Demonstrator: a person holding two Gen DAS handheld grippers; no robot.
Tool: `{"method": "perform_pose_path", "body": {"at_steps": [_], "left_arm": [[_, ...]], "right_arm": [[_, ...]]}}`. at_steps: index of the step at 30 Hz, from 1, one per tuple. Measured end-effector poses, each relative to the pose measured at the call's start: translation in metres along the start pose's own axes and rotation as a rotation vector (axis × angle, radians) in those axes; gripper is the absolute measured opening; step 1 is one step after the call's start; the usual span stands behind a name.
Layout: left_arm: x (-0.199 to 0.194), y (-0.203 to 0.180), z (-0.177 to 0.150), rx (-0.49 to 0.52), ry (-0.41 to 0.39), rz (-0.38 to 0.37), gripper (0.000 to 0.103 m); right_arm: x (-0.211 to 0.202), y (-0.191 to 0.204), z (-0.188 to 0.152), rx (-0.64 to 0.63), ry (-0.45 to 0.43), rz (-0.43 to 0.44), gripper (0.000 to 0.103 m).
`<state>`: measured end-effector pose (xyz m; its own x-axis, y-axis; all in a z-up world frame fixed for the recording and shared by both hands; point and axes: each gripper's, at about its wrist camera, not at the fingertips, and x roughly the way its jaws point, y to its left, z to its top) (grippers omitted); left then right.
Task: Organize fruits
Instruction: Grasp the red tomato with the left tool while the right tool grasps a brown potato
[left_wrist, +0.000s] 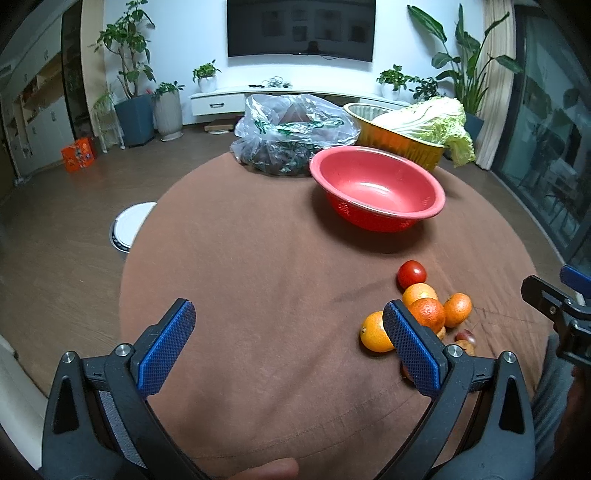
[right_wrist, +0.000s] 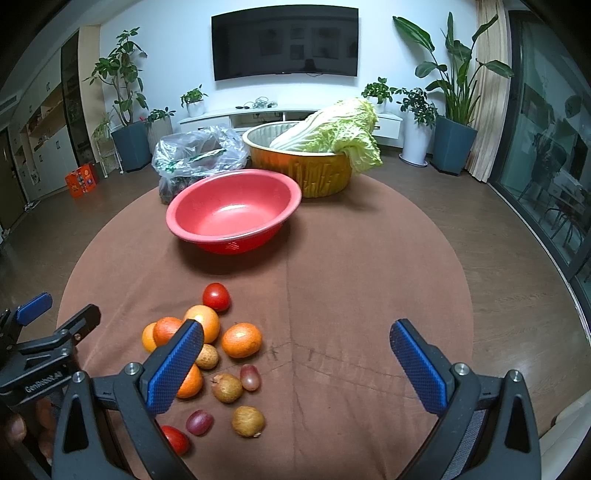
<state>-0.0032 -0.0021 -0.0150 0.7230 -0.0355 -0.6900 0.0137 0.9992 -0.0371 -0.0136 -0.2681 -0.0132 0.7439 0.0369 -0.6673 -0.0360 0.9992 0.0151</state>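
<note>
- Left gripper (left_wrist: 288, 325): fingers (left_wrist: 168, 347) spread wide, nothing between them; bare brown cloth of the desk (left_wrist: 258, 258) lies in the gap.
- Right gripper (right_wrist: 295, 345): fingers (right_wrist: 417, 369) likewise released and empty, hovering over the desk.
- Fruit pile: sits just beyond and around the right gripper's left finger, which overlaps it in that view. Nearest the finger base are a red tomato (right_wrist: 176, 439), a purple grape (right_wrist: 199, 422) and a brown longan (right_wrist: 248, 421).
- A little further out: a second longan (right_wrist: 226, 387), a second grape (right_wrist: 250, 376), a third longan (right_wrist: 207, 356) and an orange (right_wrist: 190, 382) partly behind the finger.
- Past the fingertip: a mandarin (right_wrist: 241, 339), three more oranges bunched together (right_wrist: 203, 321), then a second tomato (right_wrist: 216, 296) at the far edge of the pile.
- From the left wrist view the same pile lies at and behind that gripper's right finger.
- Red bowl (right_wrist: 177, 221): well beyond the pile, ahead of the right gripper's left finger; empty.
- Behind the bowl: a clear plastic bag (right_wrist: 199, 151) of dark contents to the left, and a yellow basin (right_wrist: 321, 173) holding a napa cabbage (right_wrist: 332, 129) to the right.
- Far wall: television (right_wrist: 284, 42) and potted plants (right_wrist: 118, 74).
</note>
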Motion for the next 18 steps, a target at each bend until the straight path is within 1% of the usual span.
{"method": "perform_pose_path", "body": {"at_steps": [2, 4, 6, 9, 12, 14, 16, 18], "left_arm": [[0.0, 0.0, -0.001, 0.002, 0.004, -0.053, 0.103], [0.001, -0.003, -0.004, 0.018, 0.023, -0.147, 0.103], [0.0, -0.006, -0.008, 0.053, 0.035, -0.184, 0.103], [-0.004, -0.017, -0.019, 0.173, 0.042, -0.199, 0.103], [-0.006, -0.033, -0.04, 0.321, 0.101, -0.208, 0.103], [-0.007, -0.045, -0.056, 0.415, 0.116, -0.232, 0.103], [-0.007, -0.054, -0.067, 0.48, 0.134, -0.265, 0.103], [-0.005, -0.062, -0.075, 0.533, 0.151, -0.297, 0.103]], "right_arm": [[0.0, -0.008, -0.001, 0.003, 0.0, 0.003, 0.103], [-0.001, -0.016, -0.002, 0.002, 0.005, 0.014, 0.103], [-0.001, -0.027, -0.005, -0.001, 0.01, 0.031, 0.103], [-0.002, -0.041, -0.011, -0.037, 0.026, 0.072, 0.102], [-0.001, -0.049, -0.022, -0.081, 0.06, 0.13, 0.098], [0.002, -0.05, -0.031, -0.128, 0.096, 0.176, 0.089], [0.004, -0.049, -0.041, -0.186, 0.128, 0.219, 0.082], [0.004, -0.046, -0.049, -0.236, 0.144, 0.256, 0.078]]}}
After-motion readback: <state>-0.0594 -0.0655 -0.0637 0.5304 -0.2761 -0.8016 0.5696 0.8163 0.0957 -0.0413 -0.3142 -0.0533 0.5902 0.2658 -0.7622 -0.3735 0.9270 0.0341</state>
